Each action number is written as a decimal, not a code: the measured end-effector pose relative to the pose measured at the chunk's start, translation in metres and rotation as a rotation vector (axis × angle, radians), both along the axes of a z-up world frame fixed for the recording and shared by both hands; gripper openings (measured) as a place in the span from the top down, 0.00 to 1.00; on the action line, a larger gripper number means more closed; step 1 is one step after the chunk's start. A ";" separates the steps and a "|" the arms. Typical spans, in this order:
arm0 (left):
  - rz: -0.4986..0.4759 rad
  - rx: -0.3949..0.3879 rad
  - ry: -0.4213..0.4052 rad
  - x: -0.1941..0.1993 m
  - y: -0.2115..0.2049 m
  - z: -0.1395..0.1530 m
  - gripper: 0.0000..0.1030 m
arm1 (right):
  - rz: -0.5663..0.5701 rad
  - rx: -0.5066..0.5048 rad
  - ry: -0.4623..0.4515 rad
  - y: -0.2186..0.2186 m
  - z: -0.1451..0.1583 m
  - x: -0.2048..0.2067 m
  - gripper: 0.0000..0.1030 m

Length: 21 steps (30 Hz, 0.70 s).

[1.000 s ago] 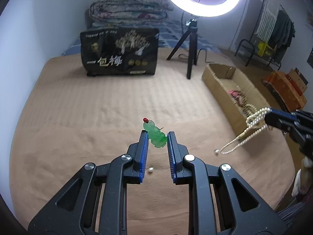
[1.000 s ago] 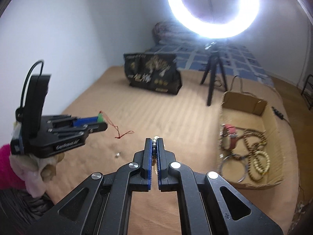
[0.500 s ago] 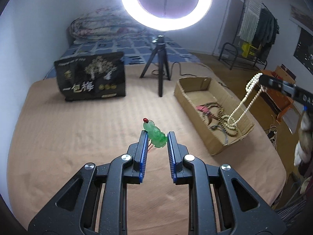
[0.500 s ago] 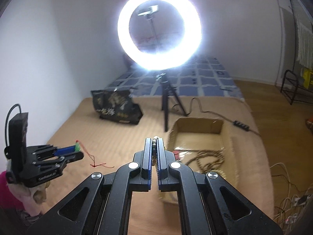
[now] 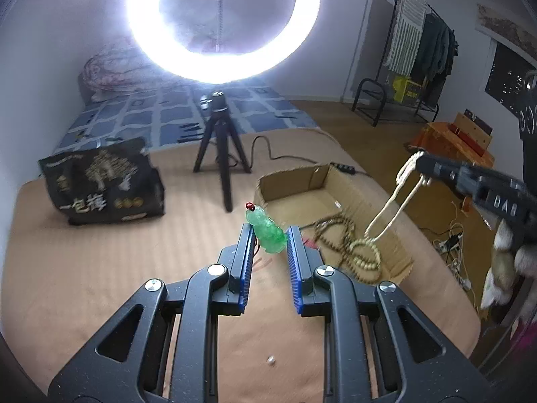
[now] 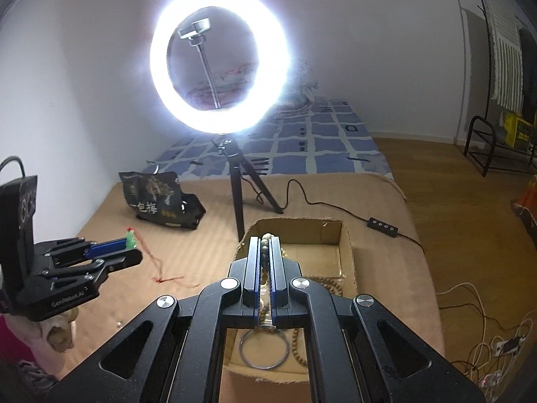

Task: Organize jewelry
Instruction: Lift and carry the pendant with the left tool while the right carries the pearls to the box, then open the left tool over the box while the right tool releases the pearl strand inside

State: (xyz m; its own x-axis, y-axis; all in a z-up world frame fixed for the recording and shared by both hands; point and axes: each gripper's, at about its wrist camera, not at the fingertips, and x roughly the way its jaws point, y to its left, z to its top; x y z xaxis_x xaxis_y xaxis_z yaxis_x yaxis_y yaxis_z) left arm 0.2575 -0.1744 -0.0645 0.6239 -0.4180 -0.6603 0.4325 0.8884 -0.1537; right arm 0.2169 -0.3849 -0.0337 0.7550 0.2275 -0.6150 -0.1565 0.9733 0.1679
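Note:
My left gripper point(image 5: 267, 231) is shut on a green jade pendant point(image 5: 266, 233) with a red bead and red cord, held above the brown blanket beside the cardboard box point(image 5: 292, 181). It also shows in the right wrist view point(image 6: 129, 247), with the cord point(image 6: 157, 267) hanging down. My right gripper point(image 6: 266, 240) is shut on a pearl necklace point(image 6: 266, 252) above the box point(image 6: 295, 226). In the left wrist view the necklace point(image 5: 389, 215) hangs from the right gripper point(image 5: 419, 164) down into the box, onto wooden bead strings point(image 5: 339, 235).
A ring light on a black tripod point(image 5: 221, 154) stands behind the box. A black snack bag point(image 5: 104, 181) lies at the left. A small loose pearl point(image 5: 270, 361) lies on the blanket. A metal ring point(image 6: 263, 349) lies in the box. Cables run on the floor at the right.
Both grippers have risen and swung towards the box. The pearl necklace now hangs lower into the box. The pendant stays gripped in the left gripper.

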 end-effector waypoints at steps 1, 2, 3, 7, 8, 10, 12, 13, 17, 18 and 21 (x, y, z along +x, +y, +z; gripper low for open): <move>-0.003 -0.003 0.002 0.004 -0.004 0.000 0.82 | -0.003 0.000 0.000 -0.002 -0.001 0.002 0.97; -0.008 -0.007 0.006 0.009 -0.010 0.000 0.82 | -0.004 0.001 0.000 -0.003 -0.002 0.004 0.97; -0.013 -0.010 0.009 0.015 -0.015 -0.001 0.82 | -0.006 0.003 0.001 -0.005 -0.003 0.006 0.97; -0.017 -0.009 0.010 0.032 -0.033 -0.004 0.82 | -0.010 0.000 0.008 -0.010 -0.011 0.015 0.97; -0.016 -0.008 0.013 0.037 -0.038 -0.006 0.82 | -0.013 -0.004 0.009 -0.012 -0.013 0.017 0.97; -0.021 -0.007 0.022 0.046 -0.048 -0.011 0.82 | -0.018 -0.008 0.016 -0.014 -0.018 0.022 0.97; -0.021 0.002 0.022 0.053 -0.056 -0.016 0.82 | -0.023 -0.005 0.025 -0.016 -0.024 0.027 0.97; -0.021 0.005 0.023 0.056 -0.059 -0.018 0.82 | -0.025 -0.003 0.030 -0.018 -0.027 0.030 0.97; -0.018 0.012 0.038 0.069 -0.069 -0.029 0.82 | -0.029 -0.003 0.050 -0.023 -0.037 0.036 0.97; -0.019 0.017 0.042 0.072 -0.072 -0.032 0.82 | -0.030 -0.002 0.056 -0.025 -0.040 0.038 0.97; -0.022 0.038 0.047 0.078 -0.080 -0.041 0.82 | -0.034 0.000 0.072 -0.029 -0.049 0.042 0.97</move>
